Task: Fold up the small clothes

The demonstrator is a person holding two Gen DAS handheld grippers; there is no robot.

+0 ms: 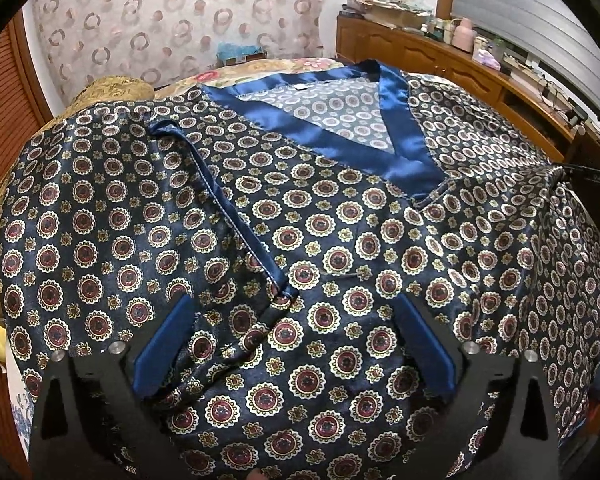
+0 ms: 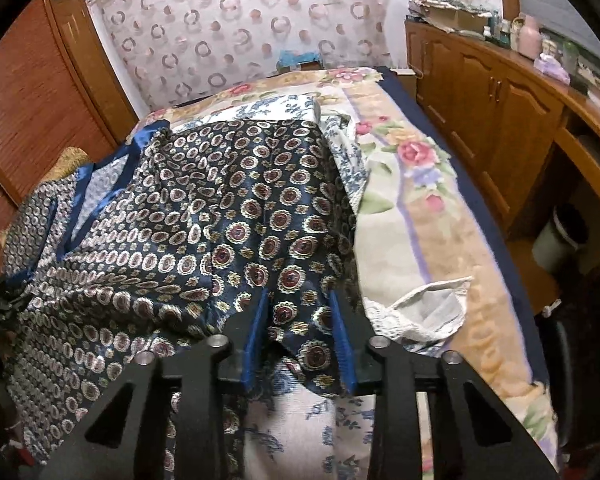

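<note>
Satin navy medallion-print top [image 1: 340,208] spread across floral bed [image 2: 412,208], neckline at far edge. Left gripper [image 1: 296,320] released over folded sleeve hem; right gripper [image 2: 300,320] straddling near-right corner flap, grasp unclear.

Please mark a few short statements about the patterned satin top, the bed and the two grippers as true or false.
1. The navy satin top with round medallion print has a plain blue V-neck band. True.
2. The left gripper is clamped on the neck band. False: its jaws stand wide apart over the printed cloth, well short of the band.
3. Printed cloth of the top lies between the right gripper fingers. True.
4. The top lies on a bare wooden floor. False: it lies on a floral bedspread.
5. A brown wooden cabinet stands beside the bed. True.
</note>
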